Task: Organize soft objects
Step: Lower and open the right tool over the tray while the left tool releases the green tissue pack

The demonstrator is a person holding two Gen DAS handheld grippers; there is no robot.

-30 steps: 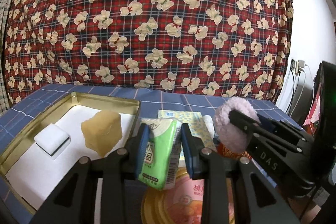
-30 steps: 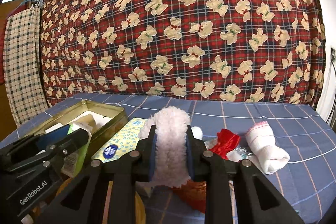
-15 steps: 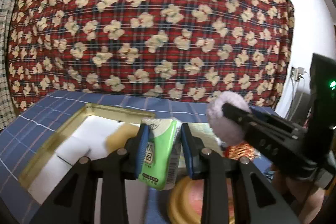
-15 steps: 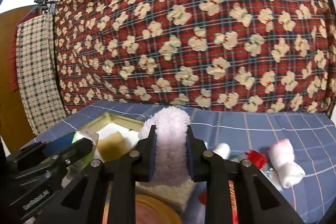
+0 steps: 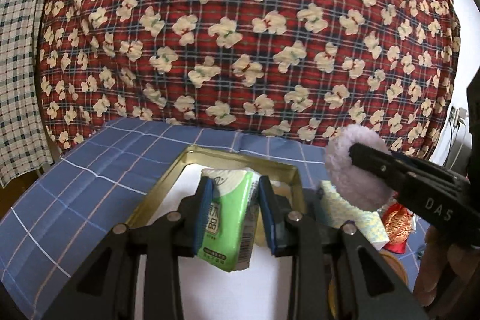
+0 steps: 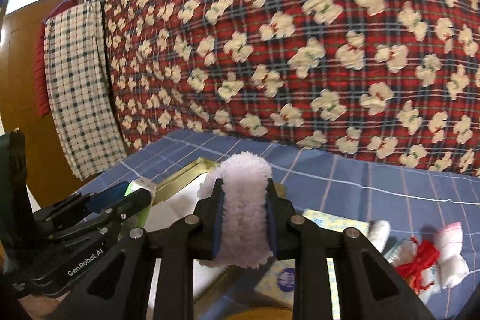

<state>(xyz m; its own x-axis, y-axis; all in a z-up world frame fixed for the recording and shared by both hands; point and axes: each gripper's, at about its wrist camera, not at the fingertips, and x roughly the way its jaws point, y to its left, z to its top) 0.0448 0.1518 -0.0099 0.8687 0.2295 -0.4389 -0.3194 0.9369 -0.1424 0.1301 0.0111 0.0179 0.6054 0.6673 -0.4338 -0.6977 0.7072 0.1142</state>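
Note:
My left gripper is shut on a green and white tissue pack and holds it in the air over the gold tin box, whose floor is white. The pack hides most of the box's inside. My right gripper is shut on a fluffy pale pink puff, also in the air. In the left wrist view that puff and the right gripper hang just right of the box. In the right wrist view the left gripper with its green pack sits low at the left.
On the blue checked cloth to the right lie a yellow tissue pack, a white rolled sock, a red pouch and a small white roll. A red floral quilt stands behind. A checked towel hangs left.
Both grippers have risen and moved left towards the tin box, each keeping its load. The sponge and white block in the box are now hidden behind the tissue pack.

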